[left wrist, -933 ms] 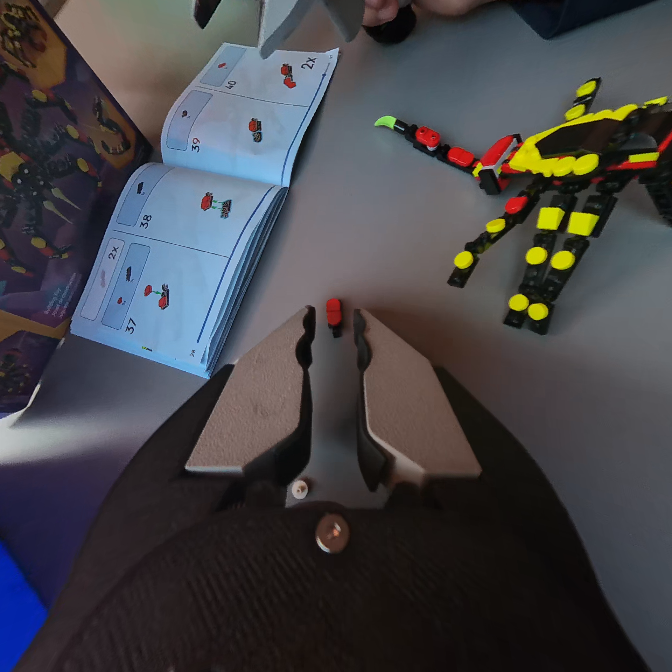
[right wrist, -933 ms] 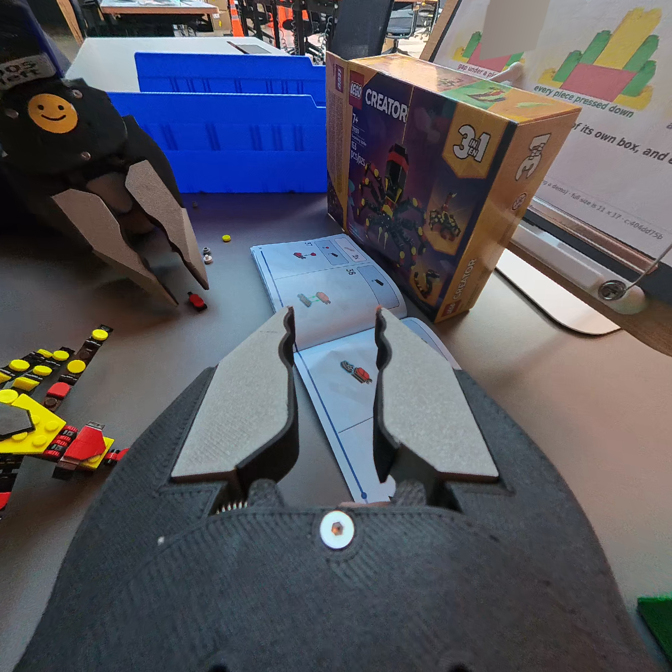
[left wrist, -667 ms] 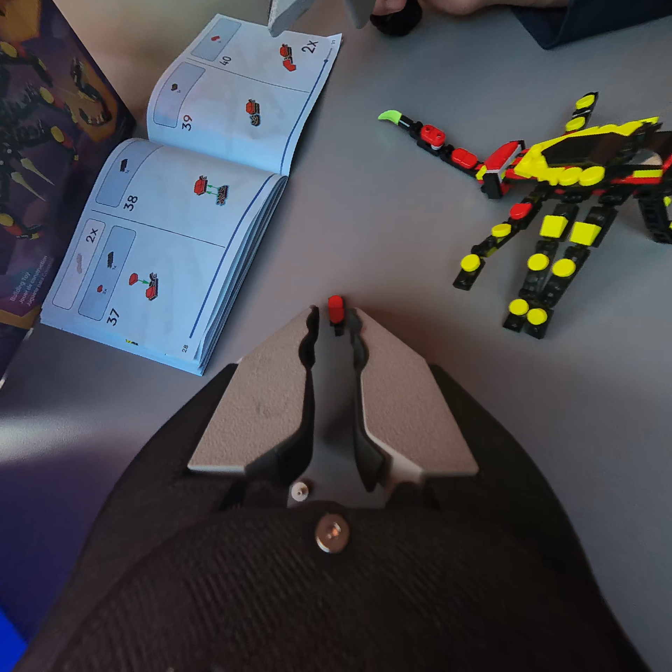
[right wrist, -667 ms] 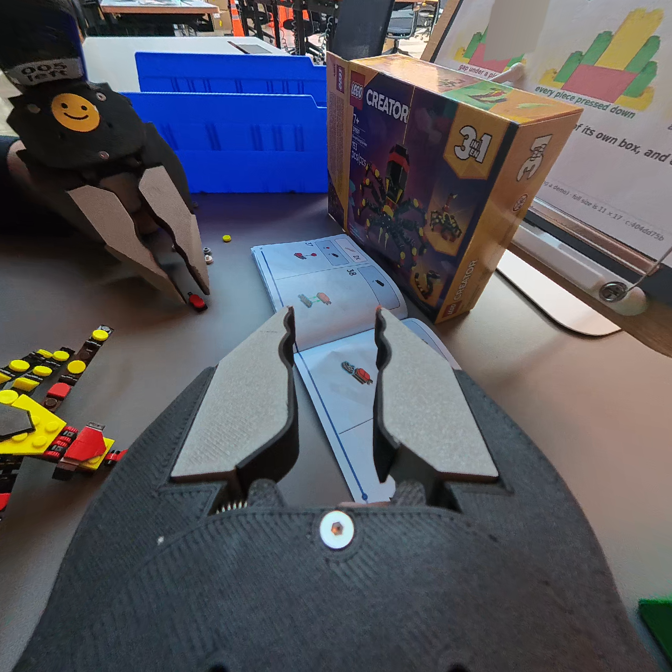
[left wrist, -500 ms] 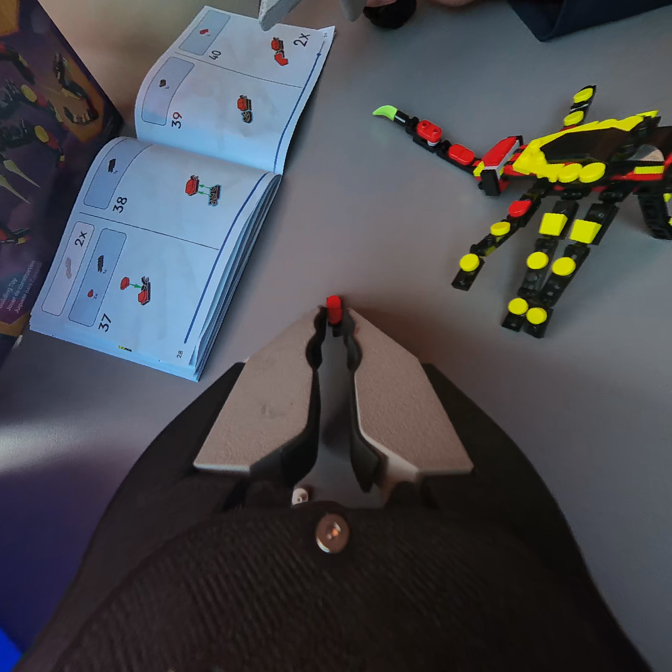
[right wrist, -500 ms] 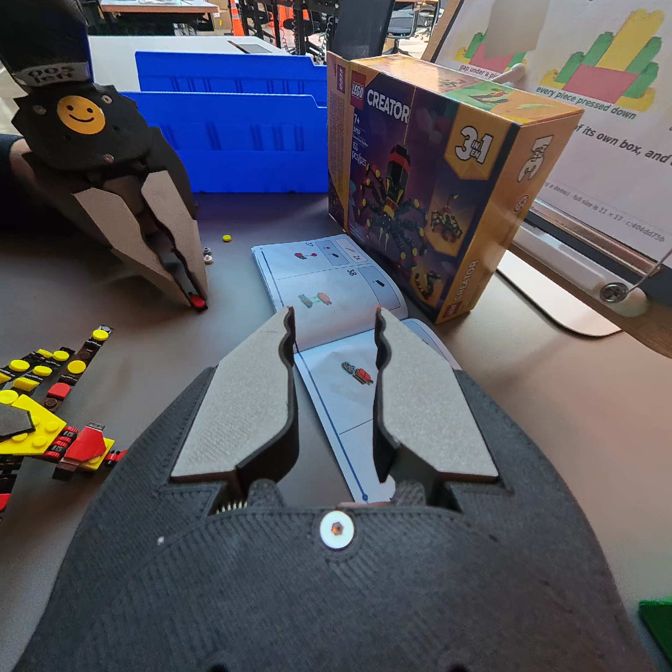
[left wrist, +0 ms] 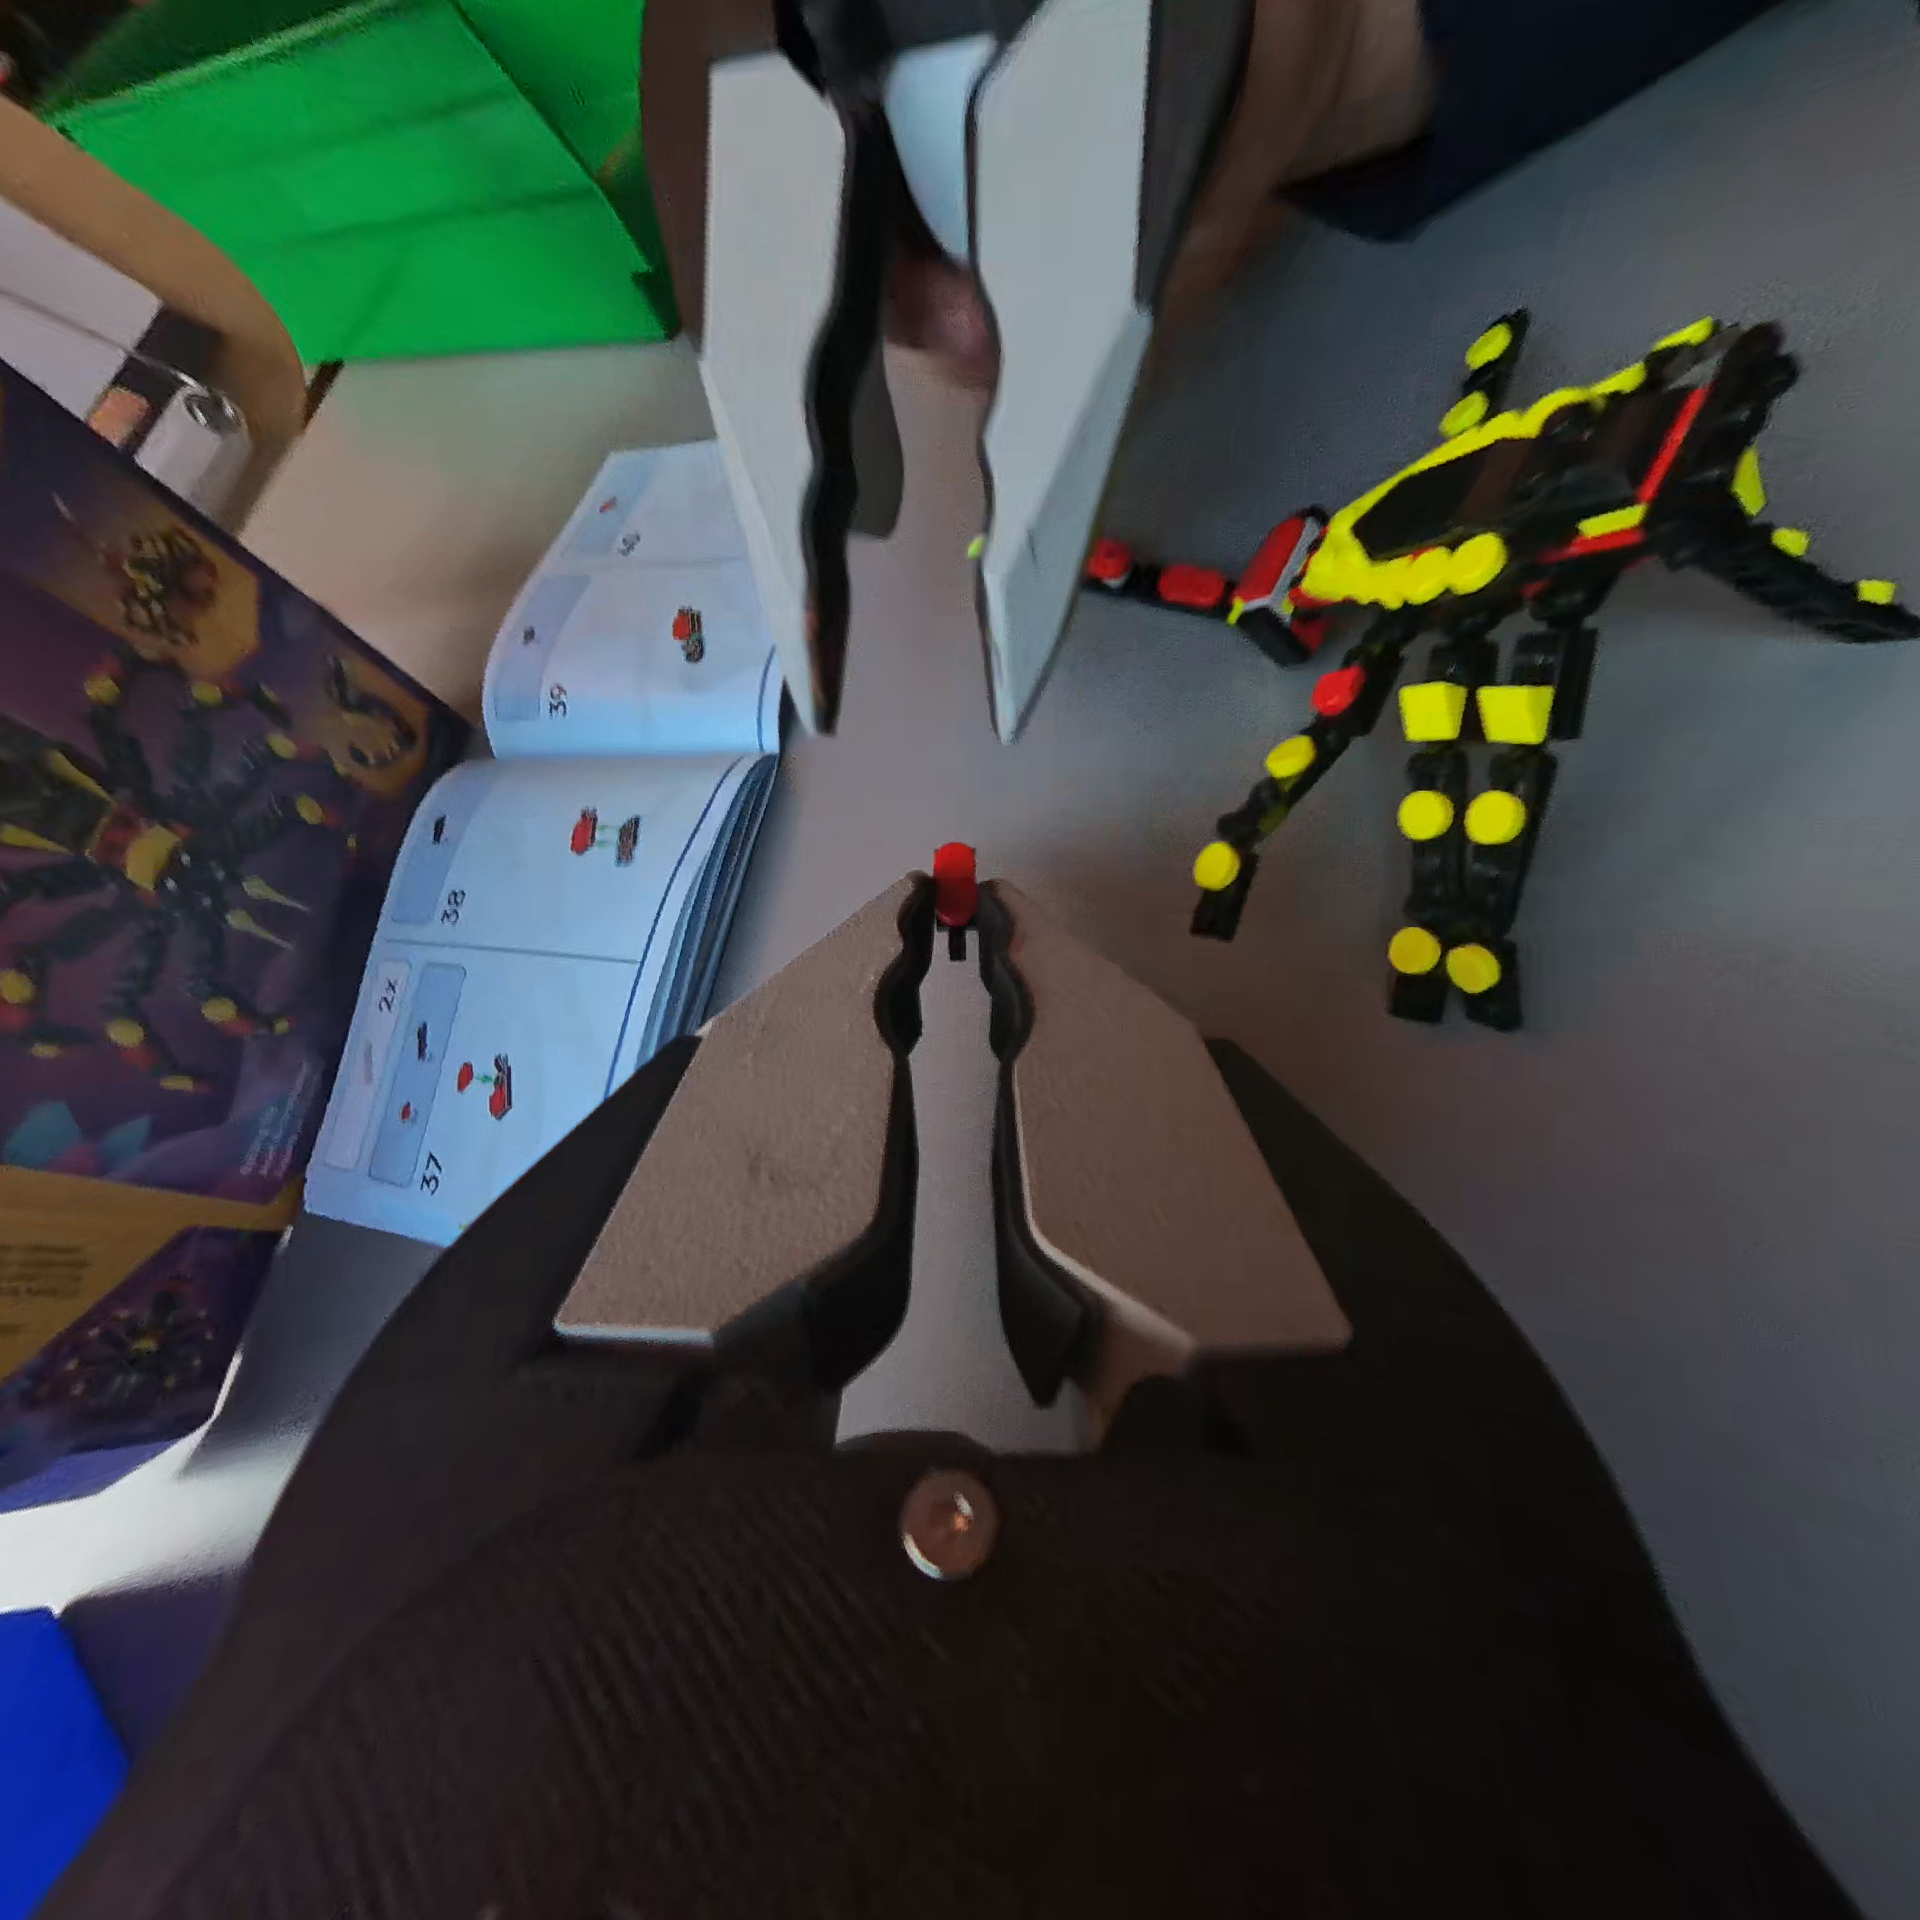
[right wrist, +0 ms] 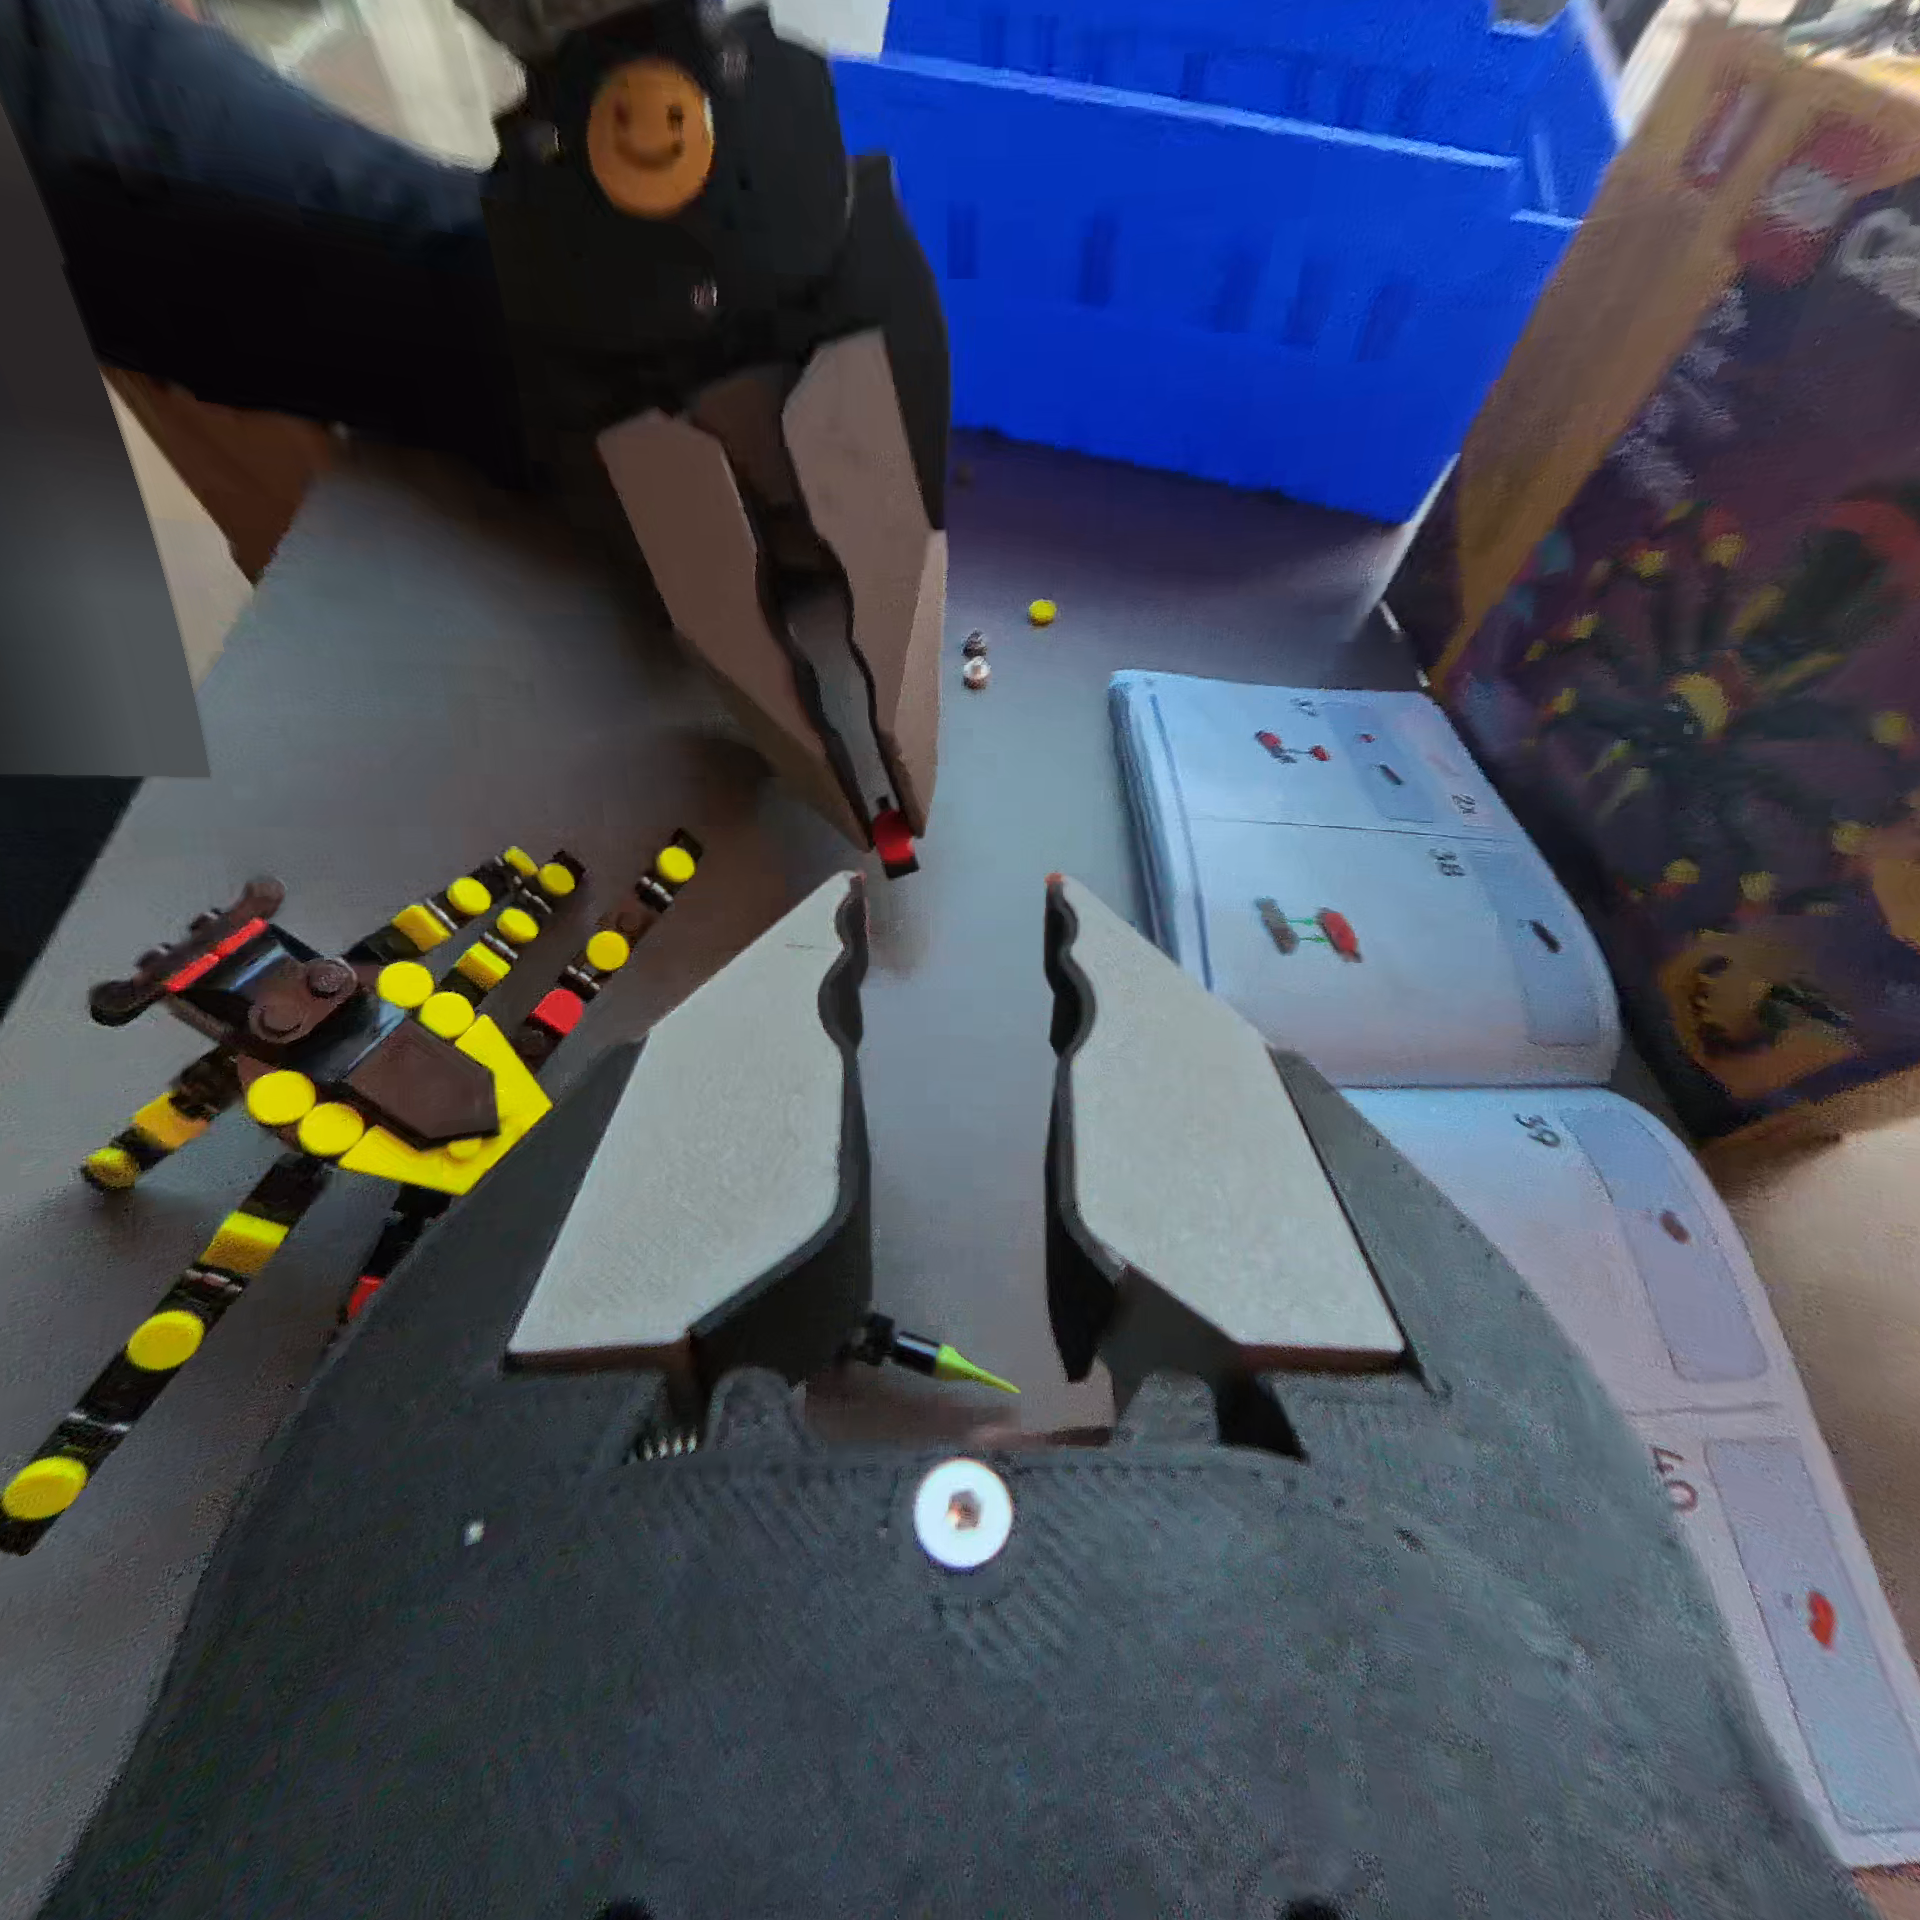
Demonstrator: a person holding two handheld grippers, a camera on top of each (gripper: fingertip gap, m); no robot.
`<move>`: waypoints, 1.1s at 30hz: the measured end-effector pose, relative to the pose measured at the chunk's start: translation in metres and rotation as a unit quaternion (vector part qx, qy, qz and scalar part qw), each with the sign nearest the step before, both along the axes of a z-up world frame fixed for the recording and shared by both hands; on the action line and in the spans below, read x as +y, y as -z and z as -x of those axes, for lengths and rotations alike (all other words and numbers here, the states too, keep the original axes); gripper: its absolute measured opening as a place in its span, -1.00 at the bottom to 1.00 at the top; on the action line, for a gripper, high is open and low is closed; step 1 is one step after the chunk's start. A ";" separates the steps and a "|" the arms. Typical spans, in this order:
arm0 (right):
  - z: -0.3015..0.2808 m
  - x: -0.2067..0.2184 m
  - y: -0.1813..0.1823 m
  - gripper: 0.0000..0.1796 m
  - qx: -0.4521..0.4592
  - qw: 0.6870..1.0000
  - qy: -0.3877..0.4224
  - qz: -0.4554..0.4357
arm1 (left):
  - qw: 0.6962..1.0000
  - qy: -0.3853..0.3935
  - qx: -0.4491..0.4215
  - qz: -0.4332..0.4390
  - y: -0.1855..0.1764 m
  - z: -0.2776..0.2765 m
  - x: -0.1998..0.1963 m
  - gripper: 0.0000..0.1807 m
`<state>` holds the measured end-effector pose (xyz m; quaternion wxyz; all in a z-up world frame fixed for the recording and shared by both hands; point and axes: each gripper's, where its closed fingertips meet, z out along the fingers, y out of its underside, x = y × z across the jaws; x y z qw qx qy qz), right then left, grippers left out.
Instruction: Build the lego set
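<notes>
While the left gripper pinches a small red piece at its fingertips, the piece's long axis runs along the fingers, red end outward, above the worktop beside the open booklet. Facing it, the right gripper stands open and empty. Beyond lies the black-and-yellow model, partly cut off. What the blue bin holds is hidden.

The right claw hides the far page of the instruction booklet and the model's green tail tip in the left wrist view. The lego box is blurred and cut off at the right edge. Two tiny pieces on the desk are too small to identify.
</notes>
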<state>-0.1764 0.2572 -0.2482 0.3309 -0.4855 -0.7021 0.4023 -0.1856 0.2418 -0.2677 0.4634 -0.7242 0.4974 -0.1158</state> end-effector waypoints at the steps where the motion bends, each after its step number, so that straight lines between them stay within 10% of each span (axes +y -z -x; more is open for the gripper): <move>1: 0.002 -0.007 0.006 -0.67 -0.012 0.999 -0.007 -0.031 | 1.000 0.001 -0.004 -0.005 -0.002 -0.003 -0.001 -0.93; 8: 0.007 -0.023 0.003 -0.94 0.012 0.992 -0.023 -0.127 | 0.999 0.011 -0.026 -0.028 -0.015 -0.012 -0.005 -0.94; 33: 0.003 -0.029 -0.003 -0.94 0.043 0.987 -0.040 -0.148 | 0.998 0.027 -0.052 -0.031 -0.026 -0.016 -0.013 -0.91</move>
